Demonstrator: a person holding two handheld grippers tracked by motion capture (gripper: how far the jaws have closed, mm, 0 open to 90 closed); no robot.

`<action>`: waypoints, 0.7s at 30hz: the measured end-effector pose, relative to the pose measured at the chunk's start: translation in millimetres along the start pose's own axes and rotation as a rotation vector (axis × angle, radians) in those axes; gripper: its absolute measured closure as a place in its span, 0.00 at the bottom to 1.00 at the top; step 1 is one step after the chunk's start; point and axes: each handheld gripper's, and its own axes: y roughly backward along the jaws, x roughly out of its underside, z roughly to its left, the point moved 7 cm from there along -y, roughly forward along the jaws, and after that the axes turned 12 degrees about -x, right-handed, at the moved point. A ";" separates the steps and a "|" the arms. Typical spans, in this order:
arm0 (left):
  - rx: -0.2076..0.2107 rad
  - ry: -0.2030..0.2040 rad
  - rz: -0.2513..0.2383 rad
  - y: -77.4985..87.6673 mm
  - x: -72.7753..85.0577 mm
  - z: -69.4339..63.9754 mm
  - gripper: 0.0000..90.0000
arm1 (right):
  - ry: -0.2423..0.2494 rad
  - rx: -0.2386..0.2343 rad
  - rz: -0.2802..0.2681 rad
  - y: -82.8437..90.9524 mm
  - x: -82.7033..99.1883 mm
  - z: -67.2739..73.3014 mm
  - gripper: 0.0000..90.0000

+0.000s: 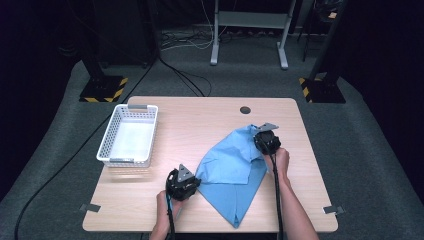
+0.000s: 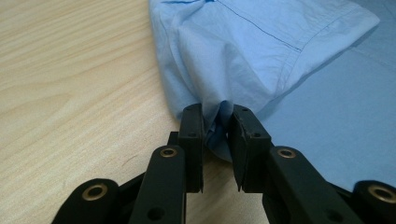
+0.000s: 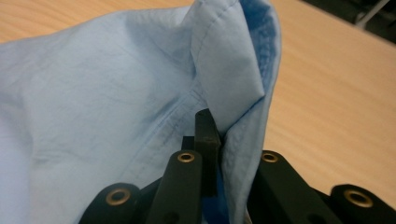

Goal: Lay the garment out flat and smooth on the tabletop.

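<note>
Currently your left tongs (image 1: 183,184) clamp light blue shirt (image 1: 231,170) edge, right tongs (image 1: 267,140) clamp far hem. Shirt half-folded mid-desk (image 1: 210,115); white basket (image 1: 128,135) empty, folding likely unfinished.

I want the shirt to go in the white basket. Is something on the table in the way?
Nothing visible is. Both grippers, left and right, already pinch the blue shirt. Between the shirt and the white basket lies only bare table, and the basket looks empty.
</note>
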 end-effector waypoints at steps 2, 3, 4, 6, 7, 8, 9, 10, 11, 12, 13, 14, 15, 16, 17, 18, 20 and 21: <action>0.000 0.000 0.000 0.0 0.0 0.0 0.84 | 0.017 0.027 0.005 -6.0 -7.2 -2.9 0.96; 0.000 0.000 0.000 0.0 0.0 0.0 0.84 | 0.026 0.040 0.003 -8.6 -10.9 -4.1 0.95; 0.000 0.000 0.000 0.0 0.0 0.0 0.84 | 0.034 0.048 0.014 -12.5 -14.4 -5.2 0.93; 0.000 -0.001 0.000 0.0 0.0 0.0 0.84 | 0.036 0.058 0.017 -16.0 -17.5 -6.2 0.89; -0.001 -0.001 0.000 0.0 0.0 0.0 0.84 | 0.041 0.065 0.012 -15.8 -18.6 -6.9 0.85; -0.001 -0.001 -0.001 0.0 0.0 -0.1 0.84 | 0.035 0.074 0.000 -13.9 -19.3 -7.5 0.76; -0.001 -0.002 0.000 0.1 0.0 0.0 0.84 | 0.018 0.087 -0.012 -10.7 -19.8 -8.7 0.68; -0.001 -0.001 -0.001 0.0 0.0 -0.1 0.84 | 0.002 0.093 -0.024 -6.5 -19.9 -9.9 0.65; -0.001 -0.001 0.000 0.0 0.0 0.0 0.84 | -0.007 0.095 -0.036 -1.5 -19.6 -11.3 0.59; -0.001 -0.001 -0.001 0.0 0.0 -0.1 0.84 | -0.019 0.109 -0.051 4.2 -19.3 -13.4 0.53; -0.001 -0.002 -0.001 0.0 0.0 -0.1 0.84 | -0.032 0.107 -0.062 10.2 -18.5 -15.0 0.52; -0.002 -0.003 -0.001 0.1 0.0 -0.1 0.84 | -0.045 0.097 -0.074 16.4 -17.5 -16.1 0.49; -0.002 -0.002 -0.001 0.1 0.0 -0.1 0.84 | -0.053 0.100 -0.086 23.0 -16.1 -17.6 0.43; -0.002 -0.003 -0.001 0.1 0.0 -0.1 0.84 | -0.062 0.096 -0.096 29.6 -14.4 -18.1 0.41; -0.002 -0.003 -0.001 0.0 0.0 -0.1 0.84 | -0.081 0.067 -0.118 42.1 -9.4 -17.2 0.40; -0.002 -0.003 -0.001 0.0 0.0 -0.1 0.84 | -0.085 0.055 -0.124 47.5 -5.9 -15.8 0.40; -0.003 -0.004 -0.001 0.1 0.0 -0.2 0.84 | -0.095 0.022 -0.128 55.8 3.7 -11.5 0.44; -0.003 -0.003 -0.001 0.1 0.0 -0.2 0.84 | -0.096 -0.004 -0.126 58.0 9.9 -8.2 0.47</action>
